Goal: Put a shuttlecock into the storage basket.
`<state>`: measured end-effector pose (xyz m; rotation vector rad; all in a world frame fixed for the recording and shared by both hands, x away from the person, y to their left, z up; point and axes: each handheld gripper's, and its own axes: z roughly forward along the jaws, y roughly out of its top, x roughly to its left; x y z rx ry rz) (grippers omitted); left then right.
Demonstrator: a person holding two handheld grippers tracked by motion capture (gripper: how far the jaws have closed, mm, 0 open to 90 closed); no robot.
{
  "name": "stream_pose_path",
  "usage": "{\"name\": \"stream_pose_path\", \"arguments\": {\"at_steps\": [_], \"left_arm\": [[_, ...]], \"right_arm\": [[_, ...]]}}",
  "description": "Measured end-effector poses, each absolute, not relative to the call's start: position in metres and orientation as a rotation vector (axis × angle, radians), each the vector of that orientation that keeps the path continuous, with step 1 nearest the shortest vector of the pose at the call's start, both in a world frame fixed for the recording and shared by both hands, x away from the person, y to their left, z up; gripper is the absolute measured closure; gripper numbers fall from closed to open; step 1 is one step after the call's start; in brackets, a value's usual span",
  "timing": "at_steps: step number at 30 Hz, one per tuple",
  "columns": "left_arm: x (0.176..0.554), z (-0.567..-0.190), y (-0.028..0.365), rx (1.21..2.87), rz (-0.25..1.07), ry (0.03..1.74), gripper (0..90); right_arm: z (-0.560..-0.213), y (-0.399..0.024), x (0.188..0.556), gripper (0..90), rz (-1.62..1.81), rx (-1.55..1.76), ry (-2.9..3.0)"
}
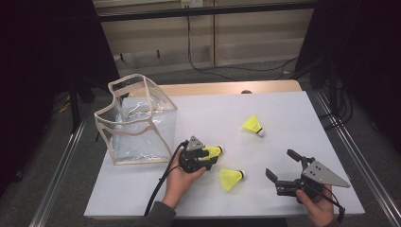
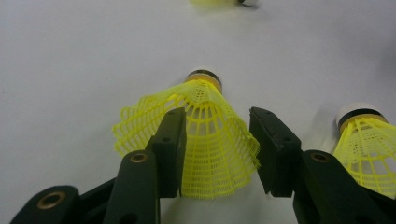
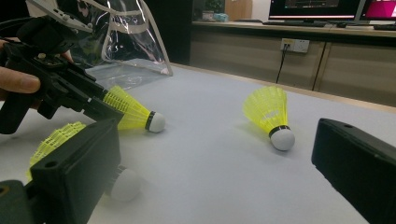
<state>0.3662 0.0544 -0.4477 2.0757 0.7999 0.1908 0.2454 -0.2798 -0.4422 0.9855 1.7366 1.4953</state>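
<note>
Black jaws of the left claw (image 2: 217,149) stand around the yellow skirt of a shuttlecock (image 2: 201,135) lying on the white desk (image 1: 283,109); one touches it, the other is just apart, so no grip yet. Close gently, to avoid crushing the mesh. The right claw (image 1: 282,166) is wide apart, holding nothing.

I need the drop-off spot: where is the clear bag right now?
In the high view the clear bag stands open-topped at the table's left rear, just beyond the left gripper, which straddles a yellow shuttlecock.
</note>
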Motion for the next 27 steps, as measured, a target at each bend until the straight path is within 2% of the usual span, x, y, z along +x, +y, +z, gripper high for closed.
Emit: {"name": "stream_pose_path", "arguments": {"at_steps": [14, 27], "left_arm": [[0.3678, -0.4507, 0.0513, 2.084, 0.185, 0.81, 59.4], [0.3707, -0.4538, 0.0489, 2.073, 0.184, 0.823, 65.1]], "right_arm": [[-0.442, -0.2799, 0.2451, 0.9, 1.495, 0.986, 1.736], [-0.4421, -0.2801, 0.2452, 0.8, 1.493, 0.986, 1.735]]}}
